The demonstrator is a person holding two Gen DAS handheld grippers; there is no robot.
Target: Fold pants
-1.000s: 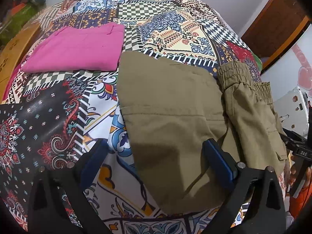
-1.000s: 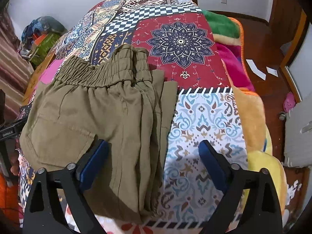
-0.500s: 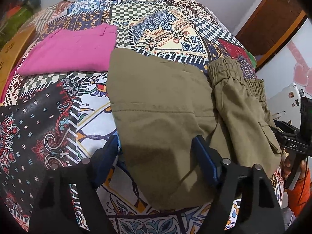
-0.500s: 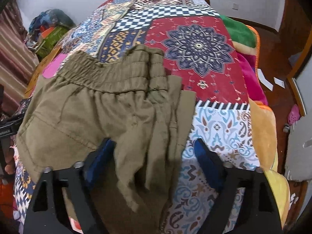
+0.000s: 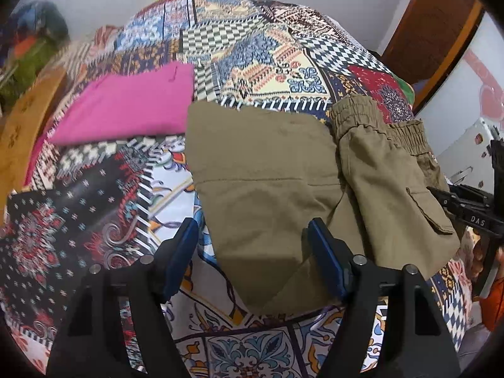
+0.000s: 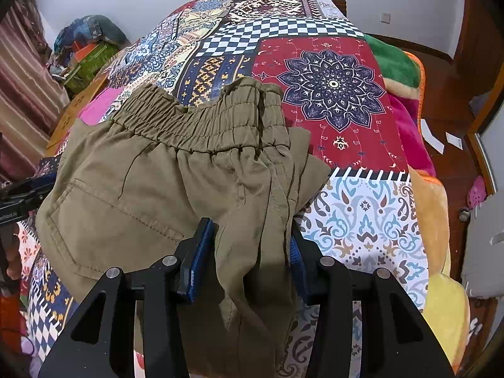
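Both sets of jaws are closing over the olive pants (image 5: 267, 195); the right gripper (image 5: 472, 217) reads "DAS".

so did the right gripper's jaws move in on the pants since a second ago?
Yes. The right gripper had blue pads wide apart over the quilt; now its jaws are closing, bunching the olive pants edge between them.
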